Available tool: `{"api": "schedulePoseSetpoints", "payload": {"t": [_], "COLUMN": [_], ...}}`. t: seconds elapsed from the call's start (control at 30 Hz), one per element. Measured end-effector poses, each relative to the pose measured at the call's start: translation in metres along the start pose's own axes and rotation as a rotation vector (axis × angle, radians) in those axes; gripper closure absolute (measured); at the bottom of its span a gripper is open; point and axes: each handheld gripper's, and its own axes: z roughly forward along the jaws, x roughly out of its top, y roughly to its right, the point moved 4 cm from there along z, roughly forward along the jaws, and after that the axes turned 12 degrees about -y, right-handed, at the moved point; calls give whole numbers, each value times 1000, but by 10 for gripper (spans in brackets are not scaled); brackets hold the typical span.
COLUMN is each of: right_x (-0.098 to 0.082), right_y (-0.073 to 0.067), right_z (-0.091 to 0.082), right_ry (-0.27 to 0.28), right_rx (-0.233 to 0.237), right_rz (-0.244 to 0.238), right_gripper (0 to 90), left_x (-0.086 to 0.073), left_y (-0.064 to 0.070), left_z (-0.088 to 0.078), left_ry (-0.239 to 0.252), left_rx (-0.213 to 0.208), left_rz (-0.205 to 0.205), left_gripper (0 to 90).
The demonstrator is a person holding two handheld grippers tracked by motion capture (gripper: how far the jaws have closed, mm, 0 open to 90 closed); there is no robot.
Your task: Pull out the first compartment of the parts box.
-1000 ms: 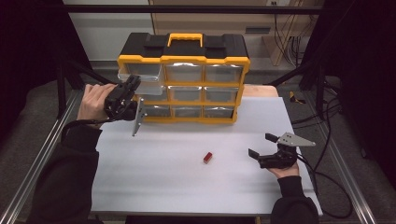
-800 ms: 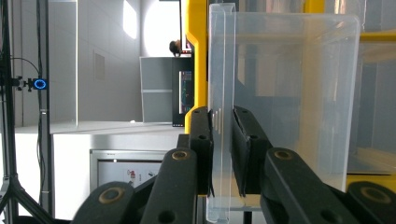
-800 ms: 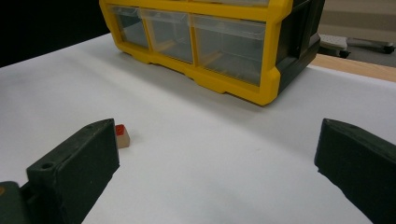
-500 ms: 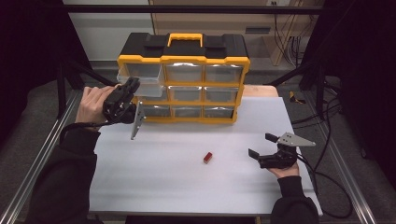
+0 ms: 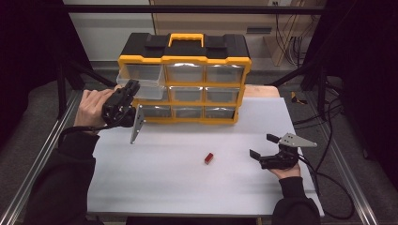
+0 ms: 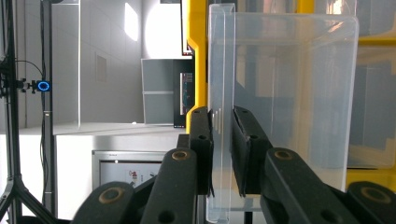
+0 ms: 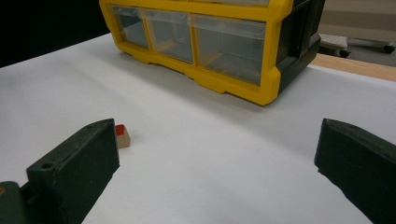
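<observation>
A yellow and black drawer cabinet stands at the back of the white table. A clear drawer in its left column sticks out a little. My left gripper is shut on that drawer's front lip; in the left gripper view the clear lip sits pinched between both black pads. My right gripper rests low at the table's right side, open, with nothing between its jaws. A small red block lies on the table, just left of it.
The cabinet's other clear drawers sit flush in their frame. Cables trail off the table's right edge. A metal rail runs along the left side.
</observation>
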Motion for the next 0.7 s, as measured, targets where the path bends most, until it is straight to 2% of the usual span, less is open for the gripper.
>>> {"api": "schedulePoseSetpoints", "payload": {"t": [0.7], "right_x": [0], "right_y": [0], "right_z": [0], "right_ry": [-2], "right_rx": [0], "right_rz": [1], "right_gripper": [3], "left_x": [-1], "left_y": [1], "left_z": [-11], "left_ry": [6], "left_rx": [7], "left_rz": [1], "left_gripper": [793]}}
